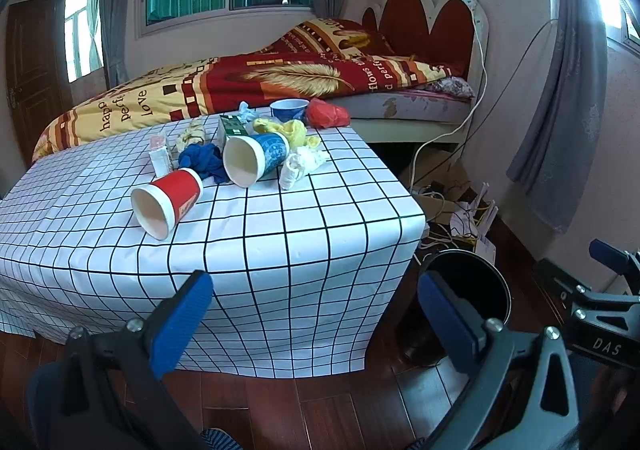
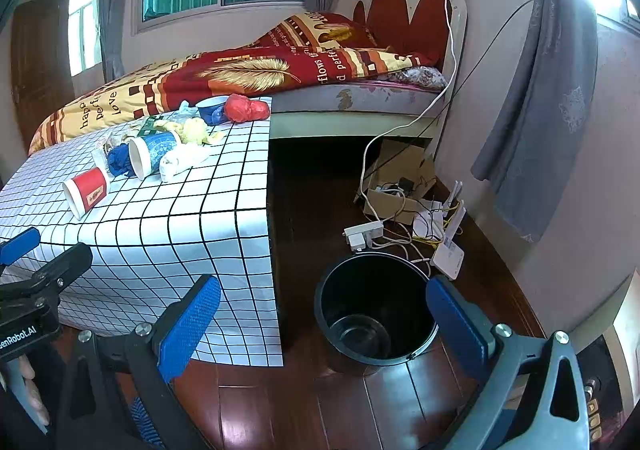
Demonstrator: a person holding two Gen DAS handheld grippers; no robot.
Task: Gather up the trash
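Note:
Trash lies on a table with a white checked cloth (image 1: 280,250) (image 2: 160,250): a red paper cup (image 1: 168,201) (image 2: 86,191) on its side, a blue paper cup (image 1: 256,159) (image 2: 154,153) on its side, a blue crumpled rag (image 1: 202,163), white tissue (image 1: 300,165) (image 2: 180,161), yellow wrapping (image 1: 288,129) (image 2: 192,129), a red plastic bag (image 1: 326,113) (image 2: 246,109). A black bin (image 2: 374,314) (image 1: 476,282) stands on the floor right of the table. My left gripper (image 1: 316,314) is open before the table's front drape, holding nothing. My right gripper (image 2: 324,322) is open near the bin, holding nothing.
A bed with a red and yellow quilt (image 1: 280,77) stands behind the table. A power strip (image 2: 364,234), cables, a cardboard box (image 2: 400,185) and a white router (image 2: 448,254) lie on the wooden floor by the wall. A grey curtain (image 2: 532,89) hangs at the right.

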